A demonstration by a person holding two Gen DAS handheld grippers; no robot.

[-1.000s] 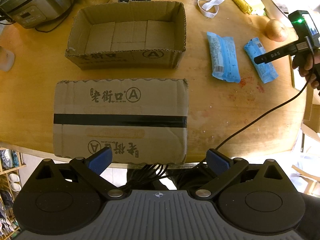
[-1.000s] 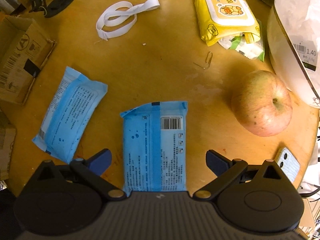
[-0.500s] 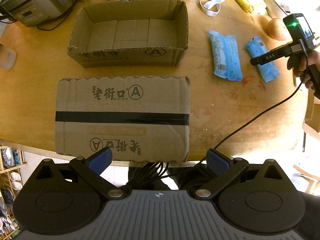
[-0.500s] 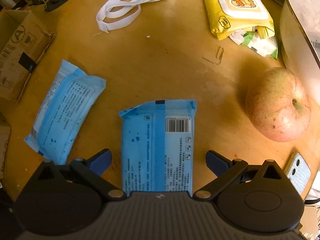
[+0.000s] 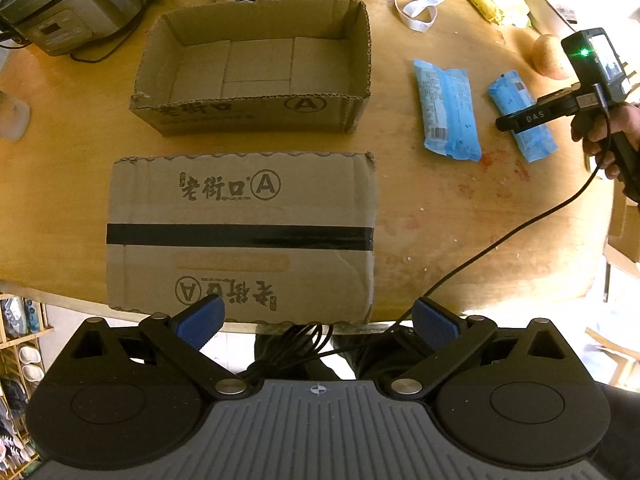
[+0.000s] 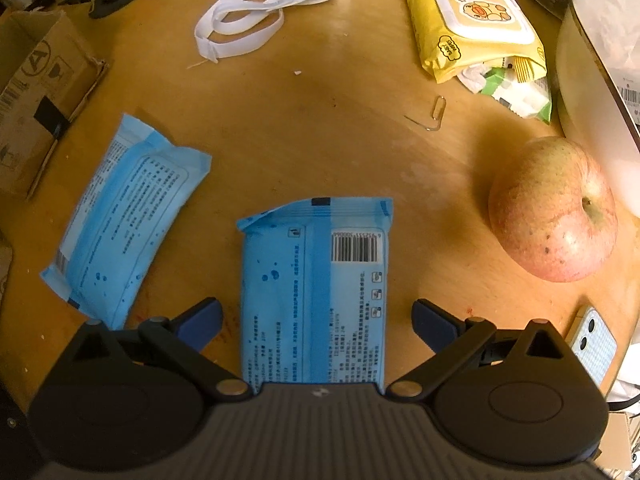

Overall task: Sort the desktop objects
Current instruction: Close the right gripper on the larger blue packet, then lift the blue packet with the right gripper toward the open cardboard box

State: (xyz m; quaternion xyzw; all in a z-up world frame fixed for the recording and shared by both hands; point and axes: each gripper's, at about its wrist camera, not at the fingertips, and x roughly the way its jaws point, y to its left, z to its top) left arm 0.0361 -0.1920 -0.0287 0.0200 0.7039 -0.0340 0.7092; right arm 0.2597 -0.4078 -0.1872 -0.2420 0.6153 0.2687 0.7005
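On the round wooden worktop [image 6: 304, 128], the right hand-held gripper [image 6: 316, 320] straddles a flat blue plastic packet [image 6: 316, 280], jaws apart to grasp it; the left hand-held gripper [image 5: 318, 320] waits, also apart.

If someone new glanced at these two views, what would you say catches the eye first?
Probably the blue packet lying between the open right gripper fingers, with its twin to the left and a big apple to the right. In the left view, the open cardboard box sits behind a taped flat carton, the left gripper open near the table edge.
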